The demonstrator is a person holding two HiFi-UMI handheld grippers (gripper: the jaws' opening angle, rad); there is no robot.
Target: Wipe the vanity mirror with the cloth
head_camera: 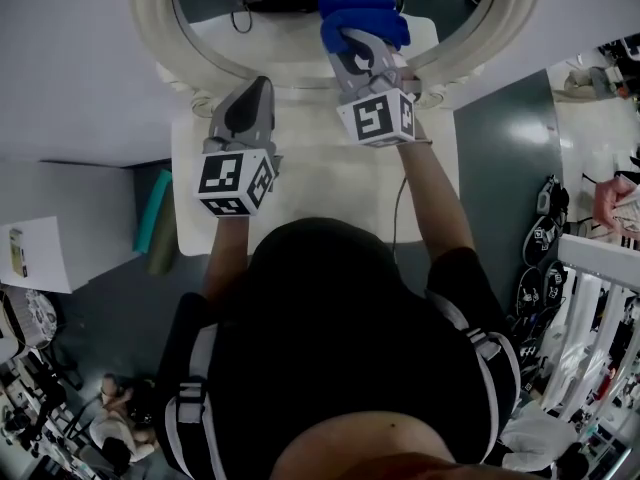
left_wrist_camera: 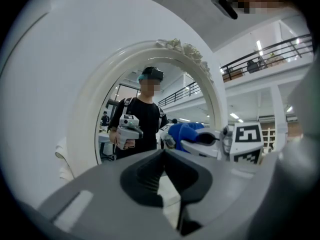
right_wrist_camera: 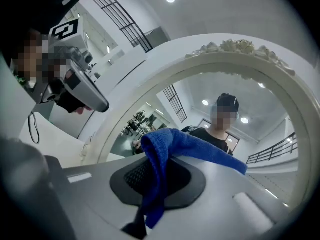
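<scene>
The oval vanity mirror with its white carved frame (head_camera: 150, 38) (left_wrist_camera: 95, 99) (right_wrist_camera: 150, 79) stands at the back of a white vanity table (head_camera: 320, 178). My right gripper (head_camera: 357, 43) (right_wrist_camera: 155, 159) is shut on a blue cloth (head_camera: 362, 16) (right_wrist_camera: 172, 144), held at the mirror's lower edge; the cloth drapes over both jaws. That cloth (left_wrist_camera: 186, 131) also shows in the left gripper view. My left gripper (head_camera: 260, 88) (left_wrist_camera: 162, 151) points at the lower frame to the left, jaws shut with nothing between them. The glass reflects a person holding the grippers.
A teal object (head_camera: 153, 211) leans off the table's left edge. A thin cable (head_camera: 397, 208) runs along the right arm. Shoes (head_camera: 545, 233) lie on the floor at right, and a paper sheet (head_camera: 35, 253) at left. White wall surrounds the mirror.
</scene>
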